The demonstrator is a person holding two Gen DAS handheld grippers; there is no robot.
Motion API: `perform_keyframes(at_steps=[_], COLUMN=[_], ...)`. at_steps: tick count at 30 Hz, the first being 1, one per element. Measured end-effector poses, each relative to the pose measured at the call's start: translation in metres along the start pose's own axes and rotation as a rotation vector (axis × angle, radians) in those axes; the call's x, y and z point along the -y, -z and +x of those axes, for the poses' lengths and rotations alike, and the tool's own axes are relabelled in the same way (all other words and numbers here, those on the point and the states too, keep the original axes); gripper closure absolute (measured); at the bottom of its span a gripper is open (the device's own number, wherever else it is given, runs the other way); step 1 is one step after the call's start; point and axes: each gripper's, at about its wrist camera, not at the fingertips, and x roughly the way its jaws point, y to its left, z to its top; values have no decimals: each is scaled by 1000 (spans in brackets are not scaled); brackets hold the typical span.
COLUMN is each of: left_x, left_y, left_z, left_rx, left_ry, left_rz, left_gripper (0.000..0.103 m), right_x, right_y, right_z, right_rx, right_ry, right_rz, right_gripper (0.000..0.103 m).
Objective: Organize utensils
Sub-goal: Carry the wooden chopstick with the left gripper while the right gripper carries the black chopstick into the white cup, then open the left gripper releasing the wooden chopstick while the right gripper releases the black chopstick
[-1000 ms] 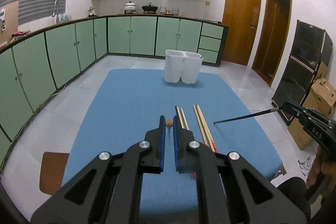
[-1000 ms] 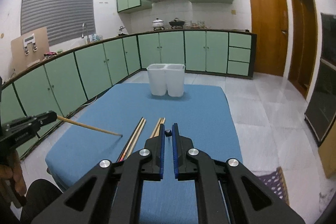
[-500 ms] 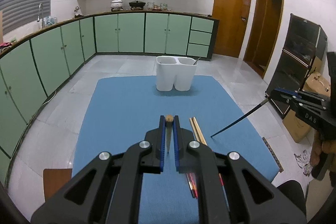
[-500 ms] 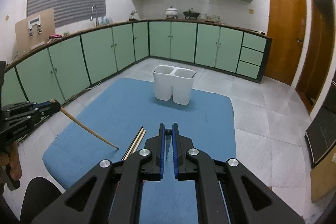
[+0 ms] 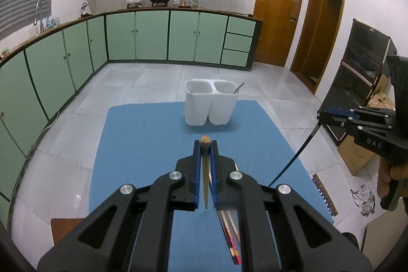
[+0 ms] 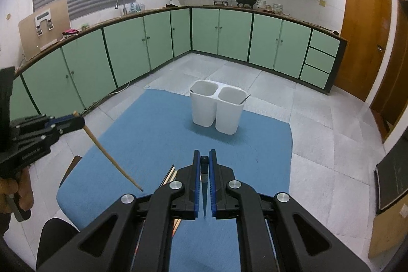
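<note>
Left wrist view: left gripper (image 5: 205, 144) jaws clamped on a wooden chopstick (image 5: 204, 170) above the blue tabletop (image 5: 142, 139), white holder (image 5: 209, 103) beyond, right gripper (image 5: 322, 116) jaws pinching a black chopstick (image 5: 295, 157), spare chopsticks (image 5: 230, 236) lying below.

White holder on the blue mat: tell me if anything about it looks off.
The white two-compartment holder stands upright on the blue mat. One thin metal utensil leans askew over its right compartment's rim; the left looks empty. Nothing damaged.
</note>
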Motion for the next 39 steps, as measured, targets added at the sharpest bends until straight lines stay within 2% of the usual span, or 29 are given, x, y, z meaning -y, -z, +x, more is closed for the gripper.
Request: perform_keyframes(at_steps=[8, 16, 21, 25, 31, 36, 39], left_x=[8, 10, 15, 18, 18, 10, 5], left_y=[-47, -117, -170, -199, -216, -201, -183], left_z=[15, 32, 43, 61, 109, 155, 179], left_rx=[20, 64, 135, 183, 191, 142, 100], left_ry=[-1, 2, -27, -46, -65, -66, -71], left_rz=[36, 32, 28, 17, 16, 11, 12], left_gripper=[97, 97, 97, 97, 97, 97, 97], right_x=[10, 29, 38, 44, 55, 69, 80], right_y=[-34, -117, -166, -193, -210, -203, -186], right_z=[-1, -1, 12, 34, 74, 121, 156], right_rx=[34, 122, 174, 201, 225, 198, 151], right_ry=[15, 42, 67, 84, 104, 105, 100], right_rz=[8, 39, 49, 54, 60, 88, 110], right_gripper=[97, 97, 97, 97, 97, 97, 97])
